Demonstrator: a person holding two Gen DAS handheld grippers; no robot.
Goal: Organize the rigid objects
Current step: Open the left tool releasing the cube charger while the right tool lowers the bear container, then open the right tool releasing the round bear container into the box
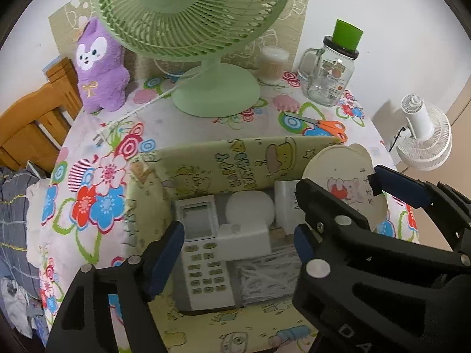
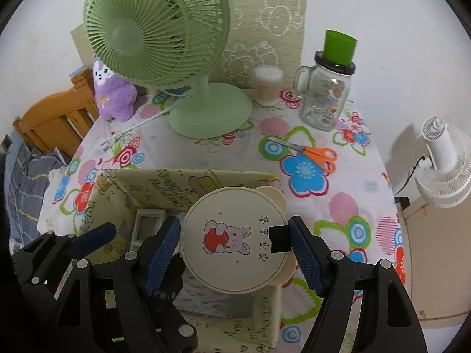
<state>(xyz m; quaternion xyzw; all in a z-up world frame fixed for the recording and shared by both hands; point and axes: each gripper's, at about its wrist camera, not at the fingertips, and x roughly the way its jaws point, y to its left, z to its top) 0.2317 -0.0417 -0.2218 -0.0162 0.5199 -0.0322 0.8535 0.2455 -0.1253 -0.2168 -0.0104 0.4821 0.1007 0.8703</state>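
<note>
Jaws of the right gripper (image 2: 235, 253) clamp a round cream lid (image 2: 232, 239) above the yellow fabric box (image 1: 206, 164). Left gripper (image 1: 235, 253) jaws stand apart over the box, a white remote (image 1: 203, 253) lying inside beneath them, on the flowered table (image 2: 323, 176).
</note>
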